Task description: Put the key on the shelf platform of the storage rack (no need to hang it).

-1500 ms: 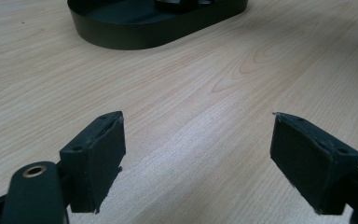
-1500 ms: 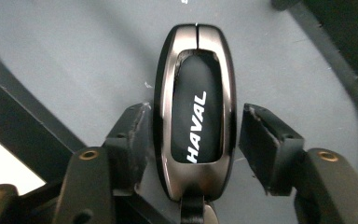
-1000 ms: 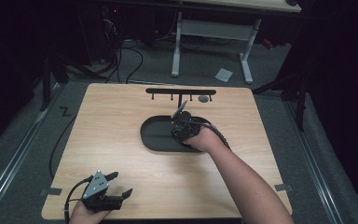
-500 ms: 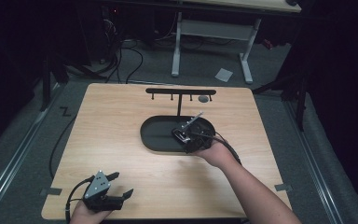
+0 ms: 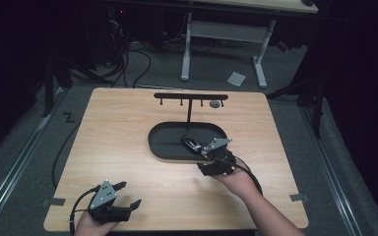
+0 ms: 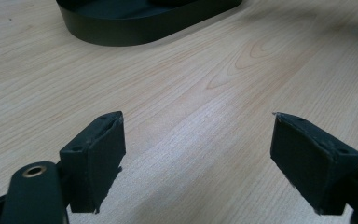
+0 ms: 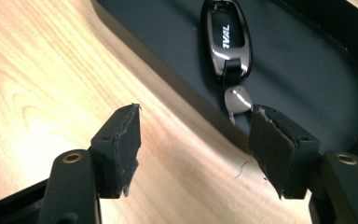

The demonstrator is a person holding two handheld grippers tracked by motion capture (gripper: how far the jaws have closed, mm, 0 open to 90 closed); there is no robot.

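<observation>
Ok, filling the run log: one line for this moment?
right gripper: open, at tray edge | key fob: in tray, free | left gripper: open over table

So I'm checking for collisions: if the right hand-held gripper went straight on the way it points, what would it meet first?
Probably the near rim of the black tray, then the key fob lying inside it. The right hand-held gripper is open, and depth is hard to judge.
</observation>
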